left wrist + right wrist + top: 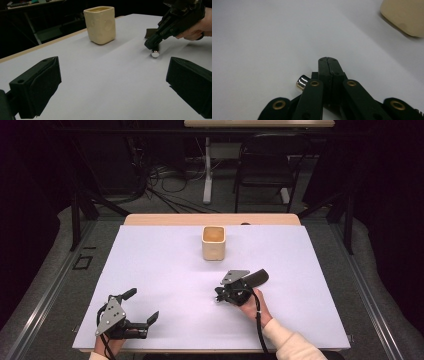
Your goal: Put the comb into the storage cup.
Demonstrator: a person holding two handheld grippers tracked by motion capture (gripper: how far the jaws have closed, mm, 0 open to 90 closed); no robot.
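Jaws of the right gripper (327,60) press together over a half-hidden silver-capped object (302,82), grip unclear, while the left gripper (141,305) gapes empty.

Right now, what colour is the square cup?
Cream, the square cup shows best in the left gripper view.

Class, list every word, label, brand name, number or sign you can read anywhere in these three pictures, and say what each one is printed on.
There is no readable text in these pictures.
The cream cup carries only round embossed marks, no letters.
The small silver cylinder beside the right tongs is bare metal.
The grey plate on the left tongs has holes, no print.
The white table cover is blank.
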